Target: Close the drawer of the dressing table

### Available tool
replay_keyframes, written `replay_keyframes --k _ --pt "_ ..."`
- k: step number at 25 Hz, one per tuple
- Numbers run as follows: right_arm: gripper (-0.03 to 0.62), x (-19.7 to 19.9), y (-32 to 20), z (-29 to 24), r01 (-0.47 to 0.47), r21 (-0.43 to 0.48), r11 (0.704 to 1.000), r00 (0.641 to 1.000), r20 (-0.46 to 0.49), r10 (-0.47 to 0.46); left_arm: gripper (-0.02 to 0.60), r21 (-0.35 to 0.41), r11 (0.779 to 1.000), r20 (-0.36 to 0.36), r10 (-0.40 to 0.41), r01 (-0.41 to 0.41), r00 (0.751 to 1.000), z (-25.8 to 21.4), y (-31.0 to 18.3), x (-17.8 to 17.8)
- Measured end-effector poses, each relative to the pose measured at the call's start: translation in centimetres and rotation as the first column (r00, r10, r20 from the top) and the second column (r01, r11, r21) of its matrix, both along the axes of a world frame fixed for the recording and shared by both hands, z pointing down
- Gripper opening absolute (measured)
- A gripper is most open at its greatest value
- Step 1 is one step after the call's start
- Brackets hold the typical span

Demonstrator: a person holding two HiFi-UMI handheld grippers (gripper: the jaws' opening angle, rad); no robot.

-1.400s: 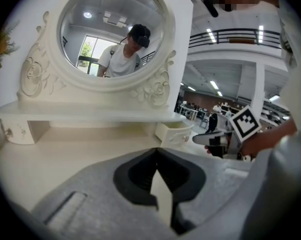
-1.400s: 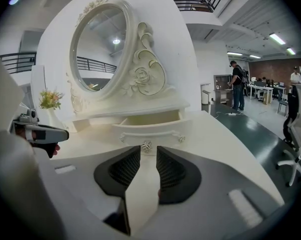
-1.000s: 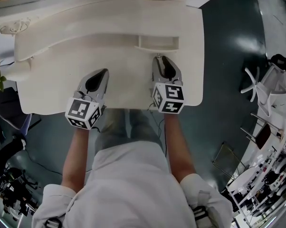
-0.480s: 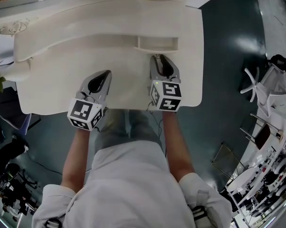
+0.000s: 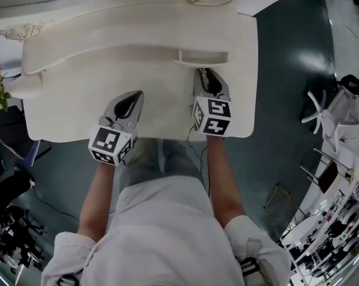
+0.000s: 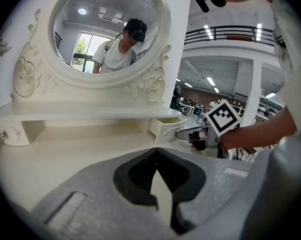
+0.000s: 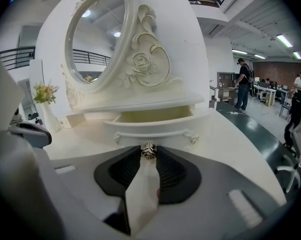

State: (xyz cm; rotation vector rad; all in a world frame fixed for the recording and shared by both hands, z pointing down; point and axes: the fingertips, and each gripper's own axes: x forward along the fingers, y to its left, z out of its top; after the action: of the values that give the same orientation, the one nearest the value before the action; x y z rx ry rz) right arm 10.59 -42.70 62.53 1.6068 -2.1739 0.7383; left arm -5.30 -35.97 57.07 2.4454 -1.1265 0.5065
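Lining up the push, I had the right gripper [image 7: 149, 156] pinched on the knob [image 7: 149, 149] of the drawer [image 7: 150, 121], which stood open under the shelf [image 7: 155, 103], while the left gripper [image 6: 156, 153] hung empty, jaws together, over the table [image 5: 66, 118].

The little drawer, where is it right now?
In the head view the drawer sticks out open on the right side of the dressing table, under the shelf, with the right gripper closed on its knob.

The person wears a white shirt [image 5: 161, 231] and carries grey hand-held grippers [image 5: 135, 95] [image 5: 203, 72] with black-and-white marker cubes [image 5: 111, 143] [image 5: 213, 116].
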Motion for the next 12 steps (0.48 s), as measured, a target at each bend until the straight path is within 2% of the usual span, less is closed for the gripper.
replay_keyframes --k 12 --pt "0.100 -0.1 -3.6 -0.3 0.016 0.010 1.000 1.000 0.017 -0.016 0.000 -0.001 1.000 0.019 -0.025 0.025 1.000 -0.4 -0.7 0.0"
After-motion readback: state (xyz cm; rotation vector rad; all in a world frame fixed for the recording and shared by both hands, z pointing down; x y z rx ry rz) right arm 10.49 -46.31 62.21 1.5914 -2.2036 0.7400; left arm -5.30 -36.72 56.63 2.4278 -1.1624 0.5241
